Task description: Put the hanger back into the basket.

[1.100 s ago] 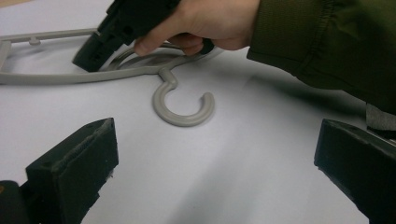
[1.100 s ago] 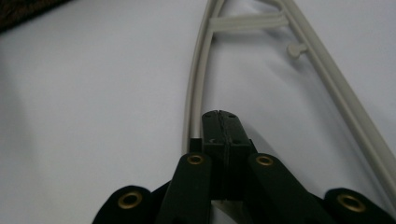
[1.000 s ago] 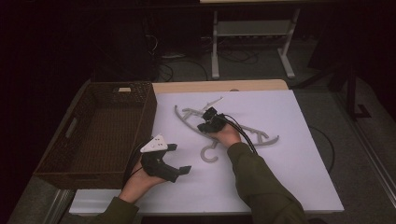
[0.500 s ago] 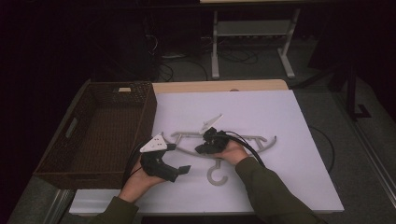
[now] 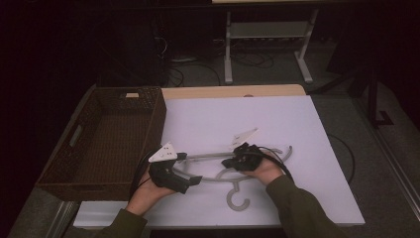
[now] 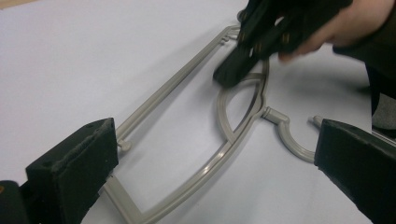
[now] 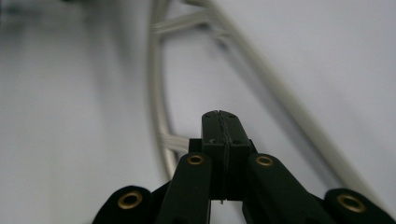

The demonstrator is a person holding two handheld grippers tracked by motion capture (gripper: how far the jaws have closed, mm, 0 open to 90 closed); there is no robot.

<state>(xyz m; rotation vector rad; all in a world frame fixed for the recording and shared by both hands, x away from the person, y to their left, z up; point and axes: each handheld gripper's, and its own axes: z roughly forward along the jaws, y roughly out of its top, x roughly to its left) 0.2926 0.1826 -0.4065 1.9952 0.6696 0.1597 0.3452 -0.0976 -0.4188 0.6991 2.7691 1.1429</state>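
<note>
A grey plastic hanger (image 5: 208,156) lies flat on the white mat (image 5: 223,114), its hook (image 5: 237,201) pointing at the near edge. My right gripper (image 5: 225,163) is shut, tips down on the hanger's middle where the inner arc meets the neck. In the right gripper view its jaws (image 7: 219,116) are pressed together over the hanger (image 7: 156,70), which runs away from them. My left gripper (image 5: 190,168) stands open at the hanger's left end. The left gripper view shows that gripper (image 6: 215,163) with its jaws wide on either side of the hanger (image 6: 187,77), not touching it, and the right gripper (image 6: 229,77) beyond.
A brown wicker basket (image 5: 161,114) sits along the mat's left edge, close to my left hand. A metal table frame (image 5: 267,29) stands beyond the far edge. A dark cable (image 5: 346,158) loops off the mat's right side.
My right gripper has come toward the near edge and left, and the hanger came with it, turning from slanted to nearly level across the mat. The left hand has stayed put.
</note>
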